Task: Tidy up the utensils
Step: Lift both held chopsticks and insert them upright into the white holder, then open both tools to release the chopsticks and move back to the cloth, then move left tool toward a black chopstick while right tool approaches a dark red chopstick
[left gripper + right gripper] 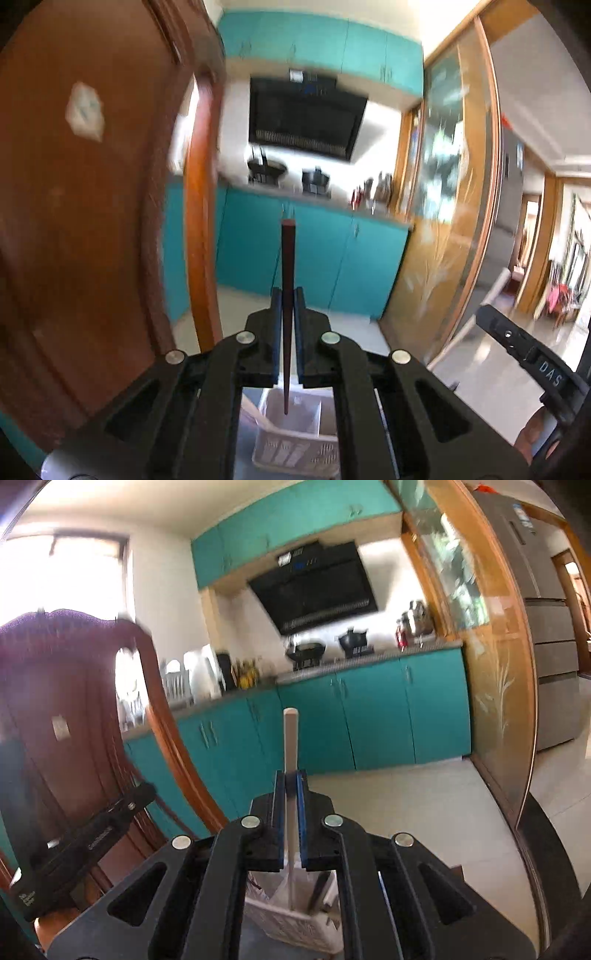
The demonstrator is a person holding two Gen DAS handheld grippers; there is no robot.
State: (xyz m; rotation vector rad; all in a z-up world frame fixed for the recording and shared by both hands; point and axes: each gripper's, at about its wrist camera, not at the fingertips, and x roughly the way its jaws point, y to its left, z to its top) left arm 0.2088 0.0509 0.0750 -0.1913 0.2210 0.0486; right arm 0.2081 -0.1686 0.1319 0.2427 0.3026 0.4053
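My left gripper [287,295] is shut on a dark red-brown chopstick [287,266] held upright, its lower tip hanging over a white slotted utensil basket [291,448] below. My right gripper [291,777] is shut on a white chopstick [290,738], also upright, its lower end reaching down into the same white basket [291,925]. Dark utensils stand in the basket's right compartment in the right wrist view. The right gripper's body shows at the right edge of the left wrist view [532,360], and the left gripper's body at the lower left of the right wrist view [85,843].
A brown wooden chair back [74,203] stands close on the left; it also shows in the right wrist view [66,701]. Teal kitchen cabinets [369,716], a stove with pots and a black hood lie ahead. A wood-framed glass door [491,664] is at right.
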